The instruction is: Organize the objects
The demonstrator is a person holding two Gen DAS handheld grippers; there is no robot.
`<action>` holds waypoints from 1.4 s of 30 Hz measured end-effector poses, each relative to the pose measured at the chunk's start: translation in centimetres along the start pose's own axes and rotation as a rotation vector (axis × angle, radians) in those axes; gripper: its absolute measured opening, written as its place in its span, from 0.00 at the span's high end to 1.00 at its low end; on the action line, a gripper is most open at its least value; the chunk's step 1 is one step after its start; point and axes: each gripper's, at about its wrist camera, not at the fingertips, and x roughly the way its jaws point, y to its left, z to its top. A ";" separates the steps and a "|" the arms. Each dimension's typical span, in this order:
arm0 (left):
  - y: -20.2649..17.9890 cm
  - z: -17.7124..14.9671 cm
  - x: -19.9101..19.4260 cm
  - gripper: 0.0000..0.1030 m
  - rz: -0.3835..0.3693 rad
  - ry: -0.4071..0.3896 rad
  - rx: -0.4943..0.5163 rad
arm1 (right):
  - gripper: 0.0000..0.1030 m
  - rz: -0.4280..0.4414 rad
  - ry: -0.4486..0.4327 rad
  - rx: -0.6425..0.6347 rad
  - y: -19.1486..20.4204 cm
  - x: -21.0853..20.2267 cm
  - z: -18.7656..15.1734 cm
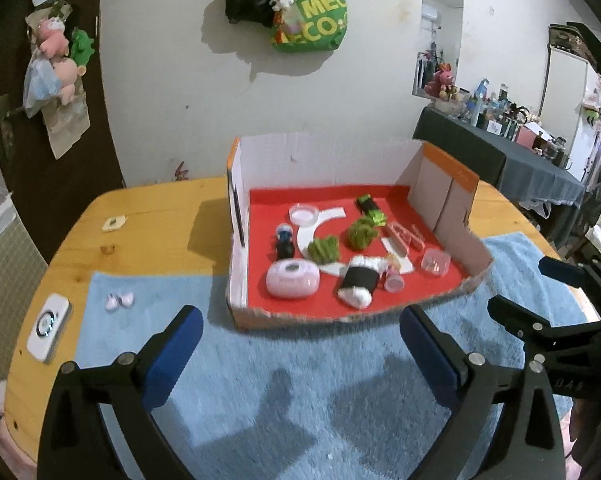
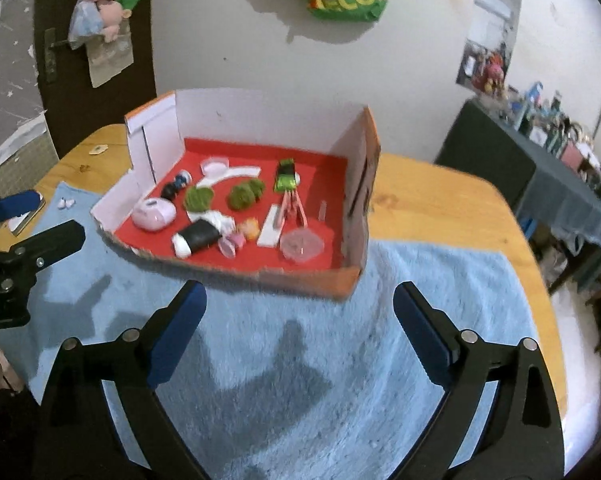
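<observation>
Several small things lie on the red floor of your cardboard box (image 1: 448,192), which sits on the blue towel (image 1: 300,380) at the middle of the desk (image 1: 148,216): a pink oval case (image 1: 293,280) near the front left corner, a black-and-white roll (image 1: 360,278) beside it, two green tufts (image 1: 323,250) behind those, a green toy car (image 1: 370,208) toward the back, a pink clip (image 1: 404,236) and a clear round container (image 1: 435,262) on the right side. Outside the box, a pair of pale earbuds (image 1: 119,301) rests on the towel's left edge, and a white device (image 1: 48,328) lies on the bare wood just beyond it. Your left gripper (image 1: 300,344) hangs over the towel in front of the box with its jaws spread wide and nothing between them. Your right gripper (image 2: 300,320) is alongside (its black frame shows at the edge of the left wrist view), jaws likewise wide apart and empty, pointing at the box's front right corner.
</observation>
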 end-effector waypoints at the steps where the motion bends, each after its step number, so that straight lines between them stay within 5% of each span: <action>1: -0.1 -0.5 0.2 0.02 0.002 0.004 -0.001 | 0.07 0.002 0.008 0.012 -0.2 0.3 -0.5; 17: -0.6 -5.8 3.9 0.02 0.074 0.096 -0.016 | 0.07 -0.027 0.084 0.064 0.0 3.5 -5.1; 29: -0.8 -7.1 6.2 0.02 0.096 0.181 -0.047 | 0.00 -0.033 0.156 0.126 -1.0 5.5 -6.4; 42: -0.8 -7.2 6.5 0.00 0.118 0.178 -0.087 | 0.00 -0.040 0.138 0.126 -1.0 5.3 -6.5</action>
